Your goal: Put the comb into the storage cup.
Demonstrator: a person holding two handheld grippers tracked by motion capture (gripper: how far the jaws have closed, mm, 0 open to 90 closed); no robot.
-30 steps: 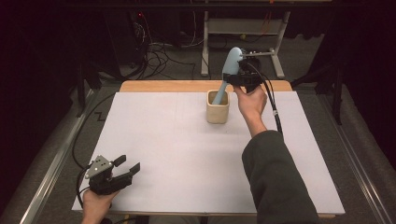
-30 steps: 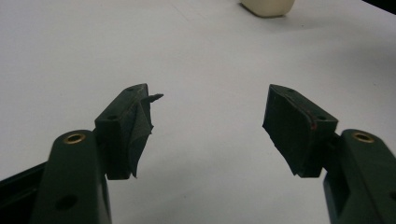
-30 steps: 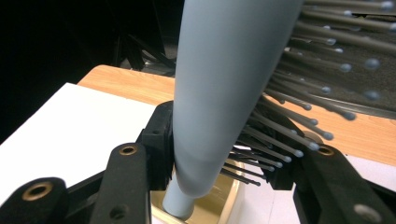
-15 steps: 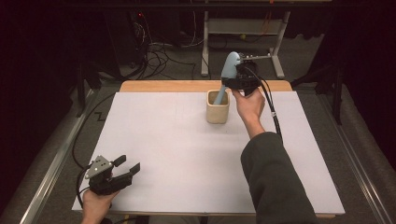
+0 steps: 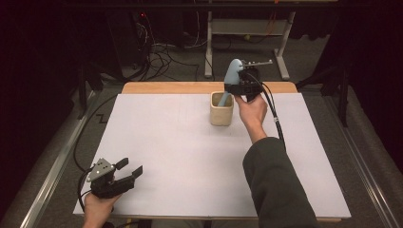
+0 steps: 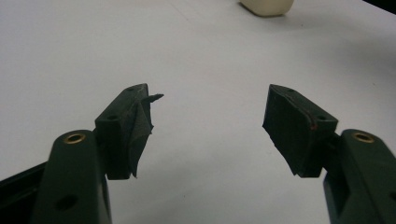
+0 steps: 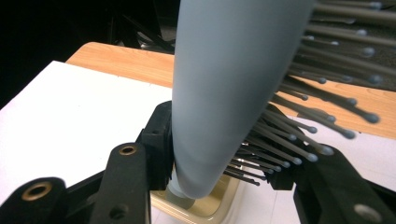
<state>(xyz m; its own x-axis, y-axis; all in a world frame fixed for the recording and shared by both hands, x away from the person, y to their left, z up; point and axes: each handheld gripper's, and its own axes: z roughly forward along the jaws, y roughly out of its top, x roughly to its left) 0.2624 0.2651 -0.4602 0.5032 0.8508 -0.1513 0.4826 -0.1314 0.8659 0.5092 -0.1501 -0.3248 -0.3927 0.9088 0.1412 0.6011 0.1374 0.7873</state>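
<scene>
A white sheet (image 5: 190, 156) covers most of the wooden table (image 5: 166, 88), and everything happens at its far edge and its near left corner. Toward the far side stands a cream cup (image 5: 222, 109), square-shouldered and upright, well apart from anything else on the sheet. Above it the right gripper (image 5: 236, 87) holds a pale blue hairbrush (image 5: 232, 76) by the lower part of its head; the brush stands nearly upright with its handle end dipping into the mouth of the cup. In the right gripper view the jaws are drawn in close on the brush (image 7: 229, 93), one pad against its smooth back, the other pushed in among the bristles (image 7: 299, 135), and the handle tip hangs just inside the cup (image 7: 205, 205).

The brush looks light and stiff, moulded plastic with a slick rounded back that could twist in a pinch; the bristles give under the pad, so the grip on that side is springy and not firm. A hold lower down, on the narrow neck or handle, would likely be steadier. The cup seems light too and could tip if the handle drags on its rim.

The left gripper (image 5: 124, 173) rests at the near left corner, jaws wide apart with only bare sheet (image 6: 205, 121) between them
</scene>
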